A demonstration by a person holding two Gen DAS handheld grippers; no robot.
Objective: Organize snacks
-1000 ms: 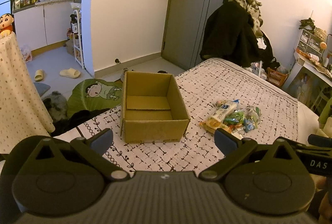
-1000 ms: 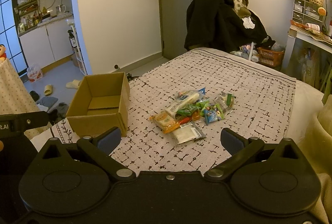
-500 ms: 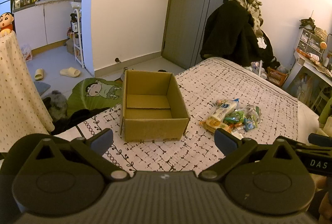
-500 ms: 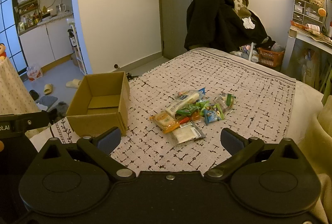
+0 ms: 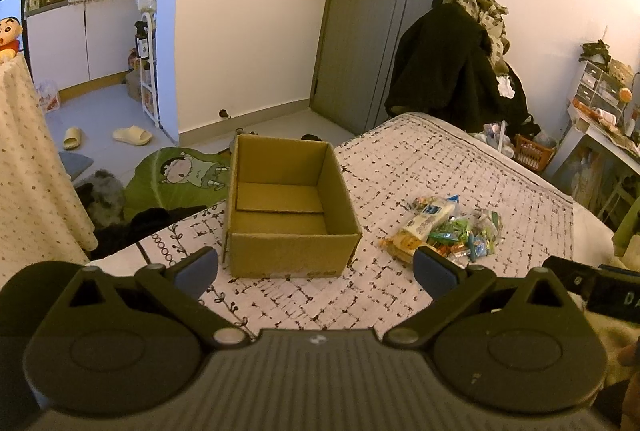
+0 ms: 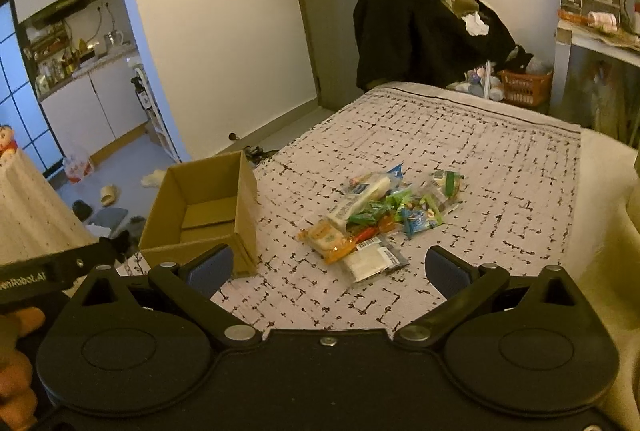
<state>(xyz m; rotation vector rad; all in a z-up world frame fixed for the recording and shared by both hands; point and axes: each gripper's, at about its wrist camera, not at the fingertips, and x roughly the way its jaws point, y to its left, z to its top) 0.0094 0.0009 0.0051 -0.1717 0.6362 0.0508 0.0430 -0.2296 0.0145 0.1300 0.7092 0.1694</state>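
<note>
1. Nothing is packed yet, by the look of it: the box [image 5: 292, 207] sits bare inside on the bedspread [image 6: 460, 135], and the snacks [image 6: 380, 219] lie in a loose heap just beside it, to its right.
2. Both tools hang above the near edge of the bed, holding nothing. The left gripper [image 5: 316, 267] has its jaws spread wide apart, and so does the right gripper [image 6: 328, 267].
3. The likely first move is the right one going down to the heap, since it faces it most directly. Best to take one packet at a time from the near edge (the flat white packet [image 6: 372, 263] lies nearest), pinching across a narrow side.
4. The wrappers look thin, glossy and crinkly, so they may slip or drag a neighbour along; a firm bite on a sealed end seems safer.
5. The bedspread is soft and textured, so pressing down will sink rather than slide.
6. The box is stiff brown cardboard, open-topped, with straight walls and flaps folded flat on the floor.
</note>
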